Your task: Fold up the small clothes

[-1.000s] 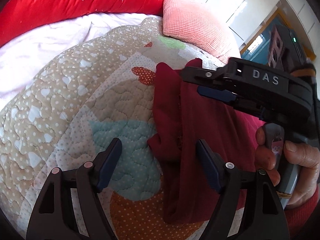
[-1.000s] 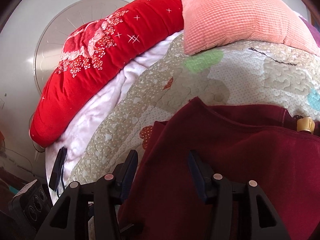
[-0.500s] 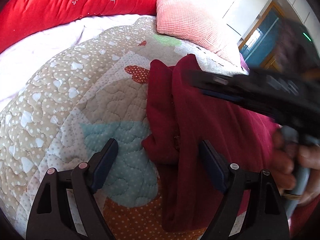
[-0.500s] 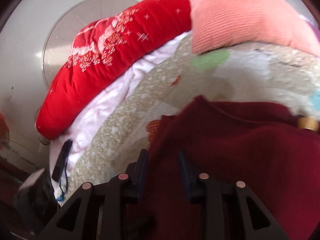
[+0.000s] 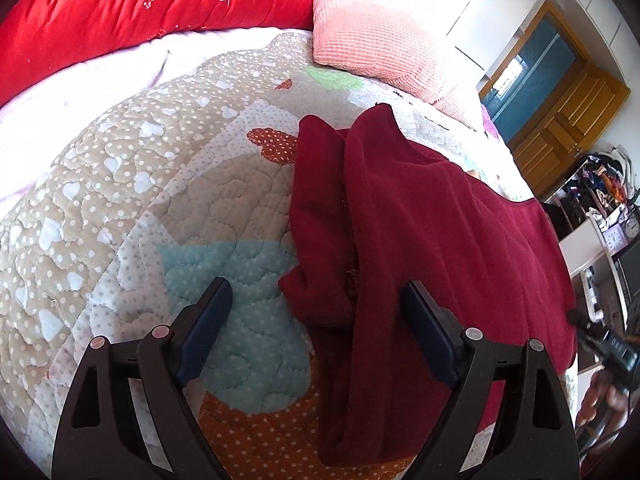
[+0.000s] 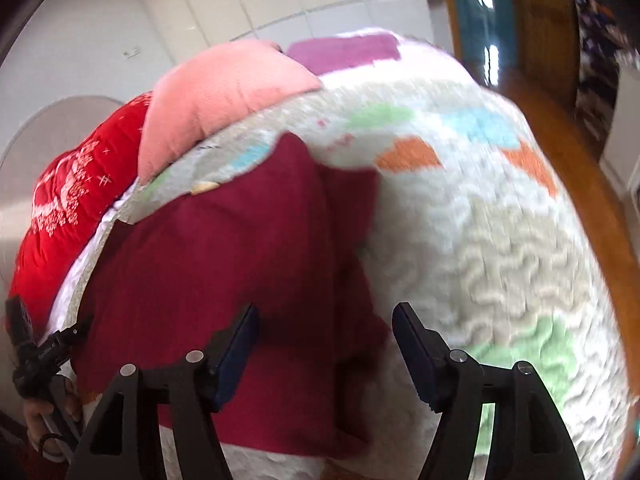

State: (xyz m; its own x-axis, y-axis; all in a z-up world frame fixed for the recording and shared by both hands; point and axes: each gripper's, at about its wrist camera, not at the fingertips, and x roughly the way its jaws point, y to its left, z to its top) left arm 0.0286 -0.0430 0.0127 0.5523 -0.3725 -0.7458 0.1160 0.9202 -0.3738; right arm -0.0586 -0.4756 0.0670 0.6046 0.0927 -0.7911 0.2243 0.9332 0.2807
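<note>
Pink pillow (image 5: 384,40) – red duvet (image 5: 120,4) beyond

At your 12 o'clock a patchwork quilt (image 5: 168,184) covers the bed, a pink pillow (image 5: 372,40) resting on its far edge. A red embroidered blanket (image 5: 132,4) lies at 11 o'clock, and a wooden door (image 5: 560,92) stands at 2 o'clock, with cluttered shelves (image 5: 596,196) beside it.

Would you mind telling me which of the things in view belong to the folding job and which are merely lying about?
Part of the job:
- dark red garment, partly folded on the quilt
- left gripper, open
- right gripper, open

Just lying about:
- patchwork quilt
- pink pillow
- red blanket
- wooden cabinet
</note>
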